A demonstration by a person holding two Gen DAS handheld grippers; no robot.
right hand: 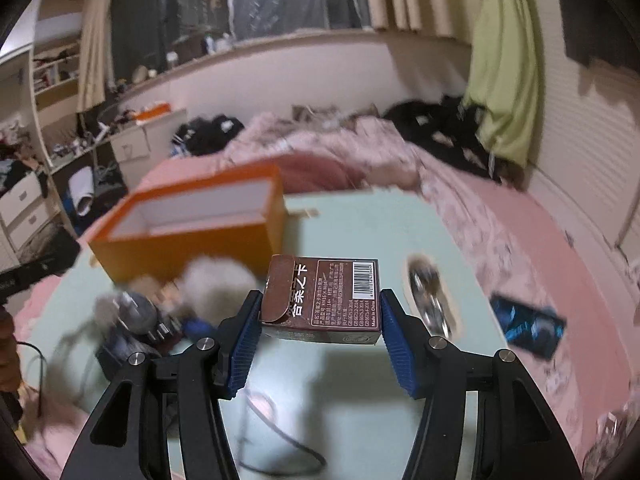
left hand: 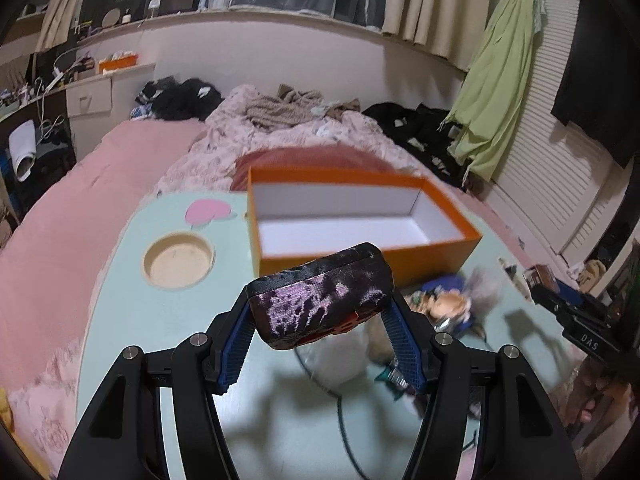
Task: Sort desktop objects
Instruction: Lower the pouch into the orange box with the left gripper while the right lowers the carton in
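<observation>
- Black case (left hand: 320, 294) with worn purple patches: clamped between the blue ribbed pads (left hand: 404, 346) of the left gripper (left hand: 320, 320), held above the table, tilted, sitting at the fingertips.
- Brown carton (right hand: 322, 300) with barcode and printed text: pinched on both side faces by the right gripper (right hand: 320, 316); pads (right hand: 394, 344) touch its left and right walls, carton lifted off the surface.
- Orange box (left hand: 360, 256), open, white inside: on the pale green table (left hand: 160, 320), just beyond the black case in the left wrist view; left of the carton in the right wrist view.
- Plush/figure clutter (left hand: 444, 304) lies near the box's front wall, blurred.
- Round recessed cup holder (left hand: 178, 258) in the table, left of the box.
- Blue packet (right hand: 528, 326) on the table's right side, well apart from the carton.
- Pink bed (left hand: 60, 232) around the table.
</observation>
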